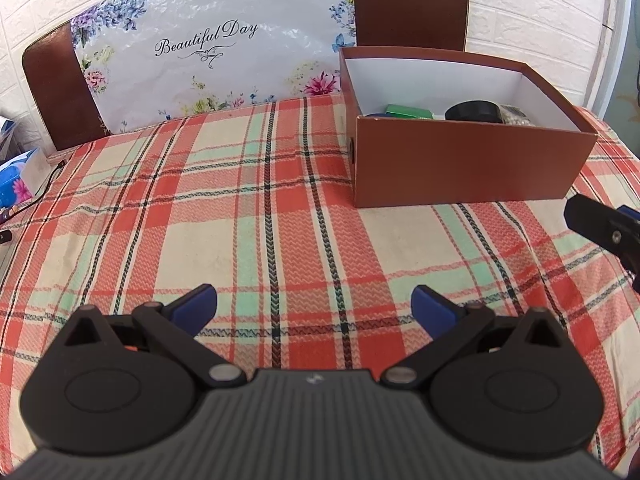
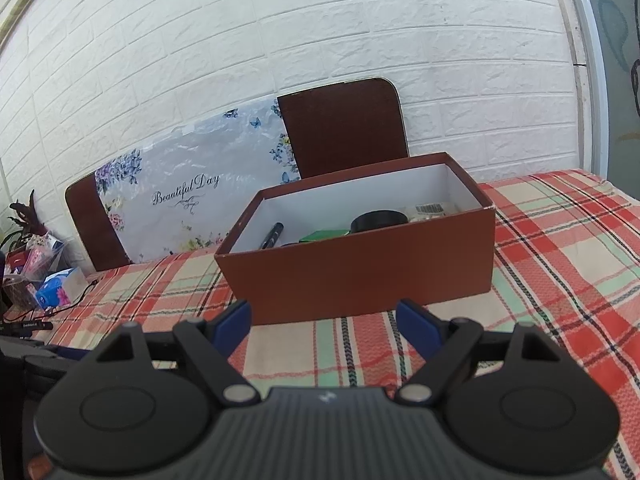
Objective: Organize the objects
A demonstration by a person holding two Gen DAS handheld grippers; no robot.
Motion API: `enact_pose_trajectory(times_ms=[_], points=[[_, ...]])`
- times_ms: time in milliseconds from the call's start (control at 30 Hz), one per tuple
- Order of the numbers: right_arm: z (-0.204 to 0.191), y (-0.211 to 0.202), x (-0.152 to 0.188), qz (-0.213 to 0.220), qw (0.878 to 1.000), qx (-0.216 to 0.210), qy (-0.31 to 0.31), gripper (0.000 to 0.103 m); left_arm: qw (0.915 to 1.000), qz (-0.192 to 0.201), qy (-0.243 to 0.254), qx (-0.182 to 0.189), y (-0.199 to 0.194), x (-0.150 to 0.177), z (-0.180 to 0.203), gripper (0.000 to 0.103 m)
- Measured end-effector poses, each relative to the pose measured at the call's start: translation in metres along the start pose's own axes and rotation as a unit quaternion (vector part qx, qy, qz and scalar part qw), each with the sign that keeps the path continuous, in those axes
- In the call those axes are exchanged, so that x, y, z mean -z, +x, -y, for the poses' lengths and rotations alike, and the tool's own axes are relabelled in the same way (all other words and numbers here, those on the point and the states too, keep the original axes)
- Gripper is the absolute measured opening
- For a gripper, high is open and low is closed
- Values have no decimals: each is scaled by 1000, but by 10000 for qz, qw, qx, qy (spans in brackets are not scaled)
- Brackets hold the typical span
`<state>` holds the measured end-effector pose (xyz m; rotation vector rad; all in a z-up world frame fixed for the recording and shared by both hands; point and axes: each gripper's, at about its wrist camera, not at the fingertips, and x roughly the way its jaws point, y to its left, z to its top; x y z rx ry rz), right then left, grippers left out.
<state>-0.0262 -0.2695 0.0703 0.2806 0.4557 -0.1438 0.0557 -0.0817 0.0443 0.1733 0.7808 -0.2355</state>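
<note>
Both my hand-held grippers, left (image 1: 314, 307) and right (image 2: 324, 319), spread wide, holding nothing, above the plaid desk (image 1: 240, 208). Brown box (image 2: 360, 264) just ahead of right one, holding black marker (image 2: 272, 236), green item (image 2: 324, 235), black round container (image 2: 378, 220).

Free room: the plaid tablecloth (image 1: 248, 200) lies bare across its whole near and left stretch, open to a pass from the front edge up to the chairs.

Obstacle, right rear: brown box (image 1: 460, 160), open-topped, upright walls; entry from above only. Inside, a black round tub (image 2: 378, 220), a green box (image 2: 324, 235), a black marker (image 2: 272, 236) leaning on the left wall and a barcoded packet (image 2: 430, 209) take up the floor; the left-centre floor looks free.

Obstacle, far edge: two chair backs (image 1: 410, 4) with a floral plastic sheet (image 1: 208, 52) between them.

Obstacle, left edge: tissue pack (image 1: 20, 178), black cable (image 1: 44, 188).

Strip right of the brown box: bare cloth.
</note>
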Motion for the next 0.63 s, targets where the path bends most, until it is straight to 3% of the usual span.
enact_pose_trajectory(times_ms=[467,633], points=[[0,2,-1,-20,10000,4,-58,83,9998,-129,-58,162,4,-1,-1,103],[1,1,-1,5,10000,7,-78,82,9994,146,22,323,-4,-1,4,103]])
